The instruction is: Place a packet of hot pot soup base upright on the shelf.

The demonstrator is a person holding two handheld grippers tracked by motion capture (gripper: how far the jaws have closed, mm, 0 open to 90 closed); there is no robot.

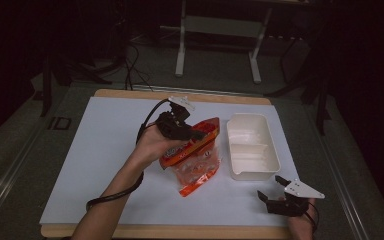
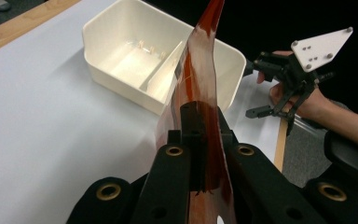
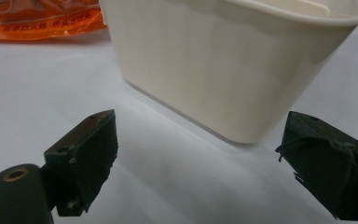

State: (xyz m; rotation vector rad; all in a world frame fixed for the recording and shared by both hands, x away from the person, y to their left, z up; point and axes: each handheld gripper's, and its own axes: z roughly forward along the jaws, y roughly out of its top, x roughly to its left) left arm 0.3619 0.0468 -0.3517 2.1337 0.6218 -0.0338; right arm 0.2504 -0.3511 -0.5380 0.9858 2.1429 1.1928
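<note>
At the middle of the white-covered tabletop [image 1: 105,150], the left claw [image 1: 196,134] is clamped on the top seam of an orange snack bag [image 1: 192,165], whose lower end rests on the sheet, just left of the white divided tray [image 1: 252,172]. The bag looks light, limp and slippery; its contents may well crush, so the flat sealed edge is judged the sound hold. The right claw [image 1: 272,189] stands wide apart and empty, near the tray's near right corner. The room beyond is dark, with a stand's metal legs [image 1: 181,55].
</note>
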